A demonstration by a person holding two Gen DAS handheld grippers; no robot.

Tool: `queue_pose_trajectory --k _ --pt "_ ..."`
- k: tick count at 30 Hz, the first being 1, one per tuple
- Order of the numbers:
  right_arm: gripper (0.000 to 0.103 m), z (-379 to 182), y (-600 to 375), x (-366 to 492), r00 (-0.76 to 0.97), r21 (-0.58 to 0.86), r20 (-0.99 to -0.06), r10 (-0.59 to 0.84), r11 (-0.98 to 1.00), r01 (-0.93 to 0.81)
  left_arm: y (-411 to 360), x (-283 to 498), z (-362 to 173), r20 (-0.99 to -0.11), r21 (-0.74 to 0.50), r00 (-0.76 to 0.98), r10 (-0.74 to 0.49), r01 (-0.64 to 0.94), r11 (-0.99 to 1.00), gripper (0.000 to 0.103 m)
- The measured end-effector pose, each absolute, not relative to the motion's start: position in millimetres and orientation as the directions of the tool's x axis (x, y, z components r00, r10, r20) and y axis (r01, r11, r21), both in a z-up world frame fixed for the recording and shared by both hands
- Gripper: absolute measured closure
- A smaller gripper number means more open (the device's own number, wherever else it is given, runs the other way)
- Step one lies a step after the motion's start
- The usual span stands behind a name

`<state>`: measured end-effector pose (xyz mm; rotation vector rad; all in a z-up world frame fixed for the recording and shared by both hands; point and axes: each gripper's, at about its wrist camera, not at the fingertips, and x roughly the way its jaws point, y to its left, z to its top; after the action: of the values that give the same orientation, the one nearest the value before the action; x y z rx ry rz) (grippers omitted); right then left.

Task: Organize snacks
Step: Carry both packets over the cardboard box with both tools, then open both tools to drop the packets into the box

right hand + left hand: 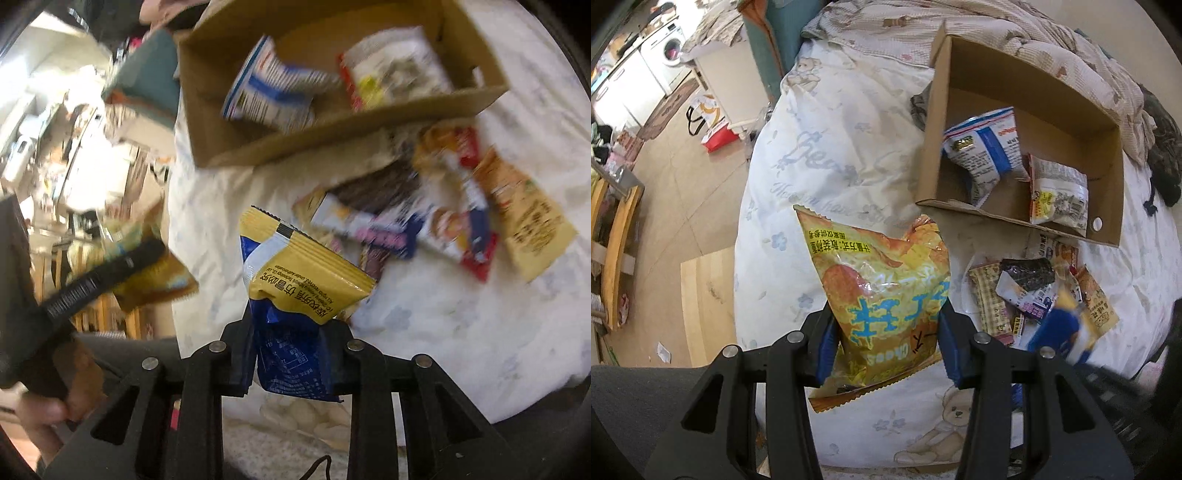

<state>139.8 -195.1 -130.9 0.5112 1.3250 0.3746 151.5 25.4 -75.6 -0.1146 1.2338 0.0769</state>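
My left gripper [884, 339] is shut on a yellow chip bag [882, 291] and holds it above the bed, short of the cardboard box [997, 74]. The box holds a blue-white packet [982, 155] and a red-edged white packet [1058, 195]. My right gripper [291, 354] is shut on a yellow-and-blue snack packet [295, 291], held above the bed near a pile of loose snacks [461, 214]. The pile also shows in the left wrist view [1034, 291]. The box [332, 136] lies beyond it in the right wrist view, which is blurred.
A white quilt with bear prints [849, 155] covers the bed. A rumpled blanket [1052, 40] lies behind the box. The floor, a wooden board [705, 299] and a washing machine [670, 50] are to the left. The left gripper and its bag [122, 273] appear at left in the right wrist view.
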Motion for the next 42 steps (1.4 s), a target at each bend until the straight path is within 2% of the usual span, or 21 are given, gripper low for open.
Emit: queue_pose_trajectory --k 4,13,17,26,42 --pt "0.074 -121 -208 144 0.267 0.557 -0.806 0.528 0.83 0.041 20 151 -76 -0.938 -0.011 0.347 0.027 -0.107 0.994 0.06" --pt "0.074 -88 -221 176 0.352 0.535 -0.79 0.502 0.845 -0.004 16 151 -47 -0.898 -0.03 0.439 0.003 -0.069 0.997 0.06" --pt "0.074 -75 -229 201 0.391 0.53 -0.778 0.492 0.848 -0.011 5 172 -25 -0.883 -0.049 0.469 -0.031 -0.028 0.998 0.06" --pt "0.074 -61 -257 247 0.466 0.514 -0.759 0.454 0.858 0.001 -21 238 2 -0.835 0.014 0.55 -0.002 0.026 1.0 0.06" --pt "0.074 -92 -270 277 0.467 0.465 -0.795 0.386 0.883 0.062 -45 273 -47 -0.809 0.027 0.588 -0.022 0.074 0.997 0.06"
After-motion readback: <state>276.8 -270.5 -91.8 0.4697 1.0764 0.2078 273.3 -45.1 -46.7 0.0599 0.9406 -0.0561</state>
